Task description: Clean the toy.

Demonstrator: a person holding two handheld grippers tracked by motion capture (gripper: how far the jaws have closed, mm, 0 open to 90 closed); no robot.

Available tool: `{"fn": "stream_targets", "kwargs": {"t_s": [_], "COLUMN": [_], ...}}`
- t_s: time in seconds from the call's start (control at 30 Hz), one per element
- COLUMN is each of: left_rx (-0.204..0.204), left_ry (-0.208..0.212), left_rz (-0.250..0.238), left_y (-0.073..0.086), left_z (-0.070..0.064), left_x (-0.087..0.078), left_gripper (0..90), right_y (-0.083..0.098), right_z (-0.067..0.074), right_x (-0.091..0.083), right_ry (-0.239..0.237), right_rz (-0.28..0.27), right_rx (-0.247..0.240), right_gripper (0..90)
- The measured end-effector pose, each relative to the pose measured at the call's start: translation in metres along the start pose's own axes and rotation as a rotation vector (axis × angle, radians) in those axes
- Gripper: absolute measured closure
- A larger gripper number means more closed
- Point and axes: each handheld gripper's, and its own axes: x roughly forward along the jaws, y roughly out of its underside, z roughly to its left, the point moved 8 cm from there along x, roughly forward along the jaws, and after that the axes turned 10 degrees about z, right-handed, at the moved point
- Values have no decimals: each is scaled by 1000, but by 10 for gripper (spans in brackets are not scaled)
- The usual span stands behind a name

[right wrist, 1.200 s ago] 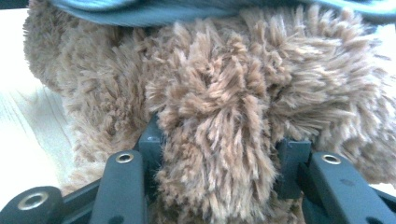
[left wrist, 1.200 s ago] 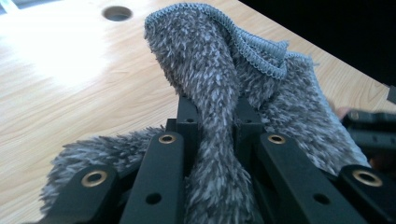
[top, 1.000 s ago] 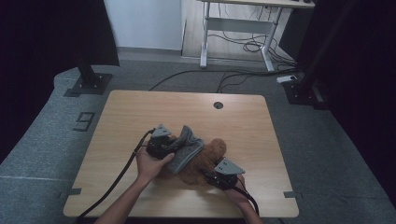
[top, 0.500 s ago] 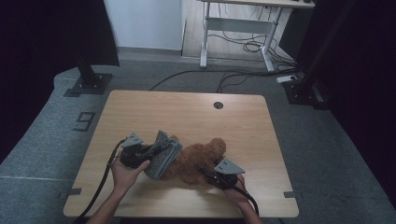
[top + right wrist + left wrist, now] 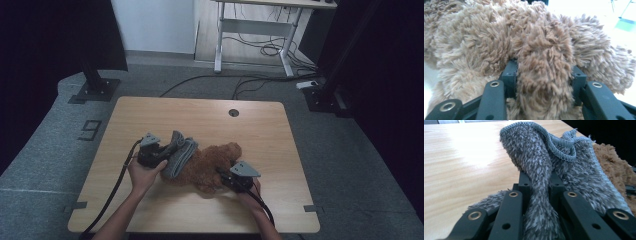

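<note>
Peeling the grey towel off the brown one

My left claw pinches the grey towel; my right claw has just been closing on the brown towel. Next: separate them.

Dim, dark-edged high view; glare whitens the table in both slightly soft gripper views.

Bare table beyond grey cloth and brown cloth.
</note>
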Motion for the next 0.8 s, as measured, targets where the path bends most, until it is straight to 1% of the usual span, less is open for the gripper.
{"fn": "stream_targets", "kwargs": {"t_s": [0.07, 0.13, 0.2, 0.23, 0.37, 0.47, 0.5, 0.53, 0.6, 0.63, 0.7, 0.8], "left_rx": [-2, 2, 8, 11, 43, 39, 41, 43, 39, 36, 31, 39], "left_ry": [-2, 0, 6, 16, 32, 61, 69, 76, 100, 114, 125, 128], "left_rz": [6, 14, 11, 7, 1, -2, -3, -6, -16, -19, -29, -39], "left_y": [-5, -11, -13, -13, -3, 9, 13, 18, 26, 30, 35, 39], "left_z": [1, 0, -4, -6, -15, -19, -21, -22, -25, -26, -28, -30], "left_x": [5, 10, 10, 8, -4, -9, -11, -12, -13, -13, -14, -15], "left_gripper": [775, 775, 775, 776, 775, 776, 777, 778, 781, 782, 784, 786], "right_y": [-2, -2, -2, -1, 2, 7, 8, 10, 10, 10, 8, 3], "right_z": [-6, -13, -17, -17, -10, -1, 2, 4, 6, 6, 4, -5], "right_x": [3, 5, 5, 3, -6, -16, -20, -25, -35, -40, -46, -52], "right_ry": [7, 19, 14, 12, 3, -40, -58, -86, -144, -163, -173, -161], "right_rz": [0, -3, -4, -2, 5, 4, 5, 1, -8, -15, -14, -11], "right_rx": [23, 33, 58, 60, 41, 20, 21, 33, 57, 62, 77, 109], "right_gripper": [541, 543, 544, 545, 552, 537, 513, 472, 399, 368, 299, 209]}}
